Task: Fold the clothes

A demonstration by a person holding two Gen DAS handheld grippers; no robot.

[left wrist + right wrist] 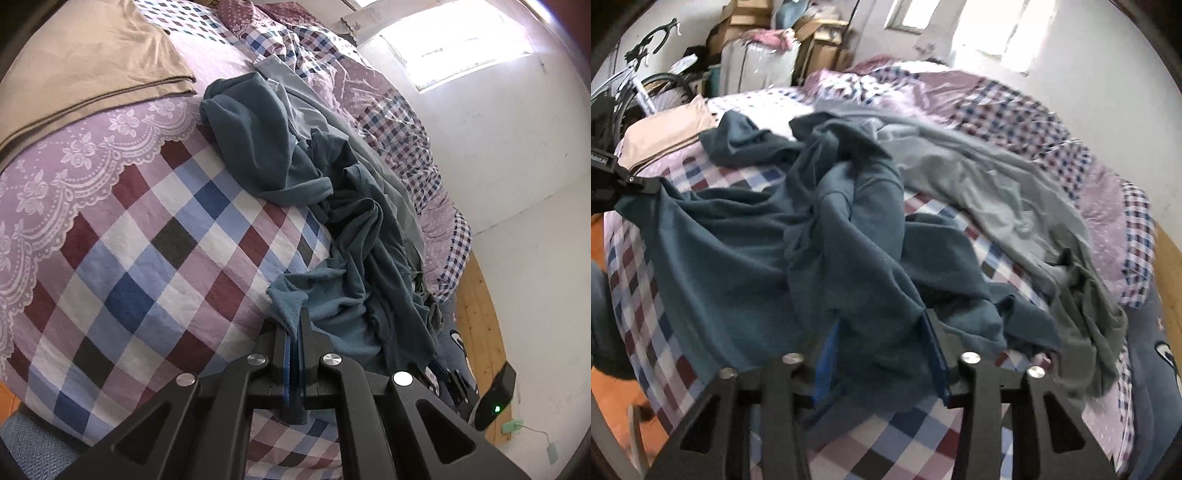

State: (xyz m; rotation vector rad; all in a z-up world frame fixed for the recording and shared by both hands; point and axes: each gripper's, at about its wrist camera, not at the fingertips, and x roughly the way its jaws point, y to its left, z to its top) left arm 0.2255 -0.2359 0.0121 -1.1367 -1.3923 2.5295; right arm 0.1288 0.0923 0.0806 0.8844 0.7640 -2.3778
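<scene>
1. Left gripper (295,325) clamped tight, fingers pressed together on a corner of the dark teal garment (343,229); a tongue of the cloth sticking up between the blue pads and a scrap hanging out below.
2. Same gripper seen from the right wrist view at the far left edge (646,184), pinching the garment's edge (757,240) and holding that corner off the bed.
3. Right gripper (882,347) spread wide, fingers well apart, teal cloth draped between and over them; left finger mostly buried under fabric, right finger (936,343) showing a blue inner pad against the cloth. Touching the garment, yes, but not closed on it.
4. Teal garment sprawled in a crumpled heap across the checked bedspread (122,266), running from the near edge of the bed towards the middle.
5. Lighter grey garment (990,184) lying partly under and beyond the teal one, trailing to the right side of the bed.
6. Folded tan cloth (85,66) flat on the far left part of the bed, apart from the heap.
7. Rumpled checked quilt (388,110) bunched along the far side near the wall.
8. Bicycle (642,70) and stacked boxes (746,22) beyond the bed in the right wrist view.
</scene>
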